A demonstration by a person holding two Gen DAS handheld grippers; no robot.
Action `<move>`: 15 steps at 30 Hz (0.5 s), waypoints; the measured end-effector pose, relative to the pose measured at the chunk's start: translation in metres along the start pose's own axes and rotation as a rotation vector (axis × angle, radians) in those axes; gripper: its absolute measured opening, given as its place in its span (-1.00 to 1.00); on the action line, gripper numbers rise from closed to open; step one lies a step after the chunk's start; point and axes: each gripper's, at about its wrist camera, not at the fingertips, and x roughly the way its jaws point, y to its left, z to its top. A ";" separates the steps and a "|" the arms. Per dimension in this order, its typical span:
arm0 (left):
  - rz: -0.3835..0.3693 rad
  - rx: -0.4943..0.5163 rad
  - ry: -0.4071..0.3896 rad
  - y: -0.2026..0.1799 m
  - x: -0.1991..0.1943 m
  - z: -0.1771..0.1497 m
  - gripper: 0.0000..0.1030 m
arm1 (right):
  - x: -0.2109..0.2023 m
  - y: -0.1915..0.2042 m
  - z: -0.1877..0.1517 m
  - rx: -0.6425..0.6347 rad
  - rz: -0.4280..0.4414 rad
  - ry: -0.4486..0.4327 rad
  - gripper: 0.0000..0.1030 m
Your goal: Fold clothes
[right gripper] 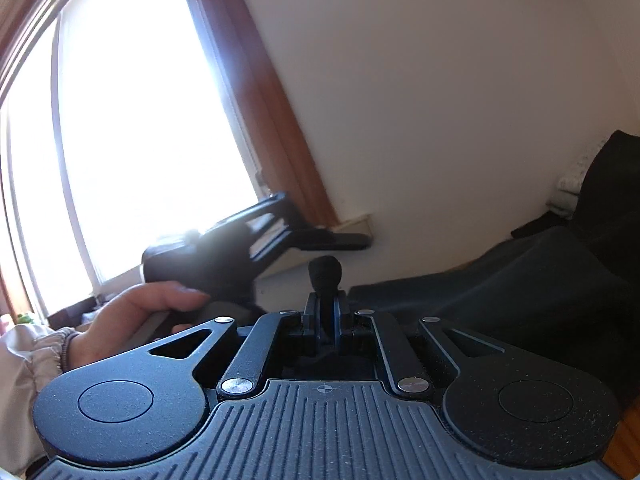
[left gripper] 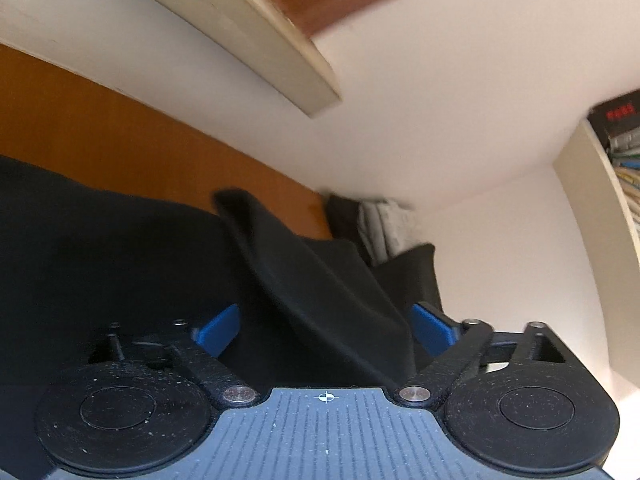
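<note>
Right tongs (right gripper: pixel 325 320) clamped on bunched corner of black garment (right gripper: pixel 520 292); rest draped over desk (left gripper: pixel 100 128). Left tongs (left gripper: pixel 326 330) wide apart, raised fold between pads, not pinched. Close low on fold; keep edge taut, corners level.

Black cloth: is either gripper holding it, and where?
The right gripper pinches a bunched bit of the black cloth. The left gripper is open, cloth between its fingers, unclamped.

I work in a home, a lived-in room: a tall window (right gripper: pixel 132 128) with a warm wooden frame (right gripper: pixel 264 92), plain white walls (left gripper: pixel 460 92), a cream shelf (left gripper: pixel 248 28) overhead, a bookcase (left gripper: pixel 624 168) stacked with books, and folded laundry (left gripper: pixel 384 224) piled in the corner
</note>
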 end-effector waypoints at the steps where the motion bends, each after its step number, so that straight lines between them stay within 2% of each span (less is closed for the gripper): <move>1: 0.003 0.008 -0.003 -0.003 0.004 0.002 0.49 | 0.000 0.000 0.000 0.002 0.005 0.002 -0.85; 6: 0.051 0.000 -0.025 0.001 0.015 0.013 0.44 | -0.009 0.005 -0.001 -0.029 0.069 -0.015 -0.85; 9: 0.057 0.058 0.000 -0.002 0.011 0.018 -0.96 | -0.014 0.014 -0.001 -0.044 0.102 -0.002 -0.85; 13: 0.057 0.194 -0.019 -0.023 -0.031 0.023 -0.93 | -0.014 0.043 0.003 -0.079 0.138 0.030 -0.85; 15: 0.073 0.281 -0.038 -0.034 -0.068 0.026 -0.93 | -0.009 0.066 0.005 -0.092 0.176 0.042 -0.85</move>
